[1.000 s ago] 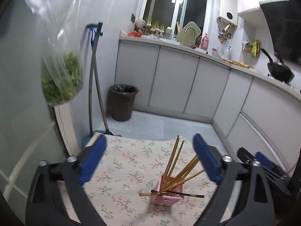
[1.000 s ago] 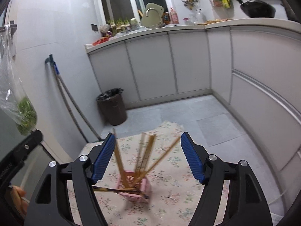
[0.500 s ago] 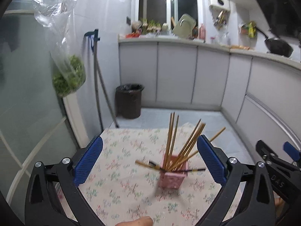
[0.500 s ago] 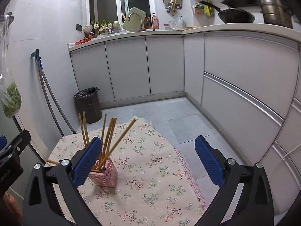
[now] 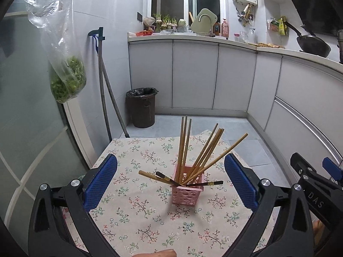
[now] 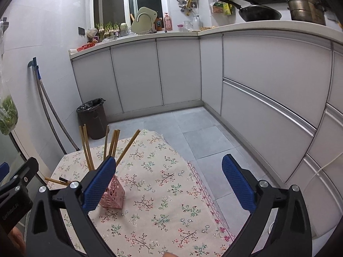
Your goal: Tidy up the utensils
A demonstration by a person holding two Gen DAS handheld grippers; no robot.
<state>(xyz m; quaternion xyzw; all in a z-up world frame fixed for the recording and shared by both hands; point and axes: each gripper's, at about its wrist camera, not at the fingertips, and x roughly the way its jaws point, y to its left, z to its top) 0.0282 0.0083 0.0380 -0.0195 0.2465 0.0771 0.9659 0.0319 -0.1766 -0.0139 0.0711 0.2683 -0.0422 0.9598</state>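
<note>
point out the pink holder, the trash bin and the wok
pink holder (image 5: 186, 194), left wrist view, on its lattice front wall
trash bin (image 5: 143, 109), left wrist view, on the side of its dark body
wok (image 6: 260, 14), right wrist view, on the outside of its black bowl

I note a pink holder (image 5: 187, 193) with a perforated pattern, holding tan chopsticks (image 5: 205, 150); two darker ones (image 5: 166, 177) have black ends. The cloth (image 5: 137, 214) on the surface is beige with small floral sprigs. My fingers (image 5: 100, 182) carry blue textured pads on black frames. The bin (image 5: 141, 107) is dark brown.
</note>
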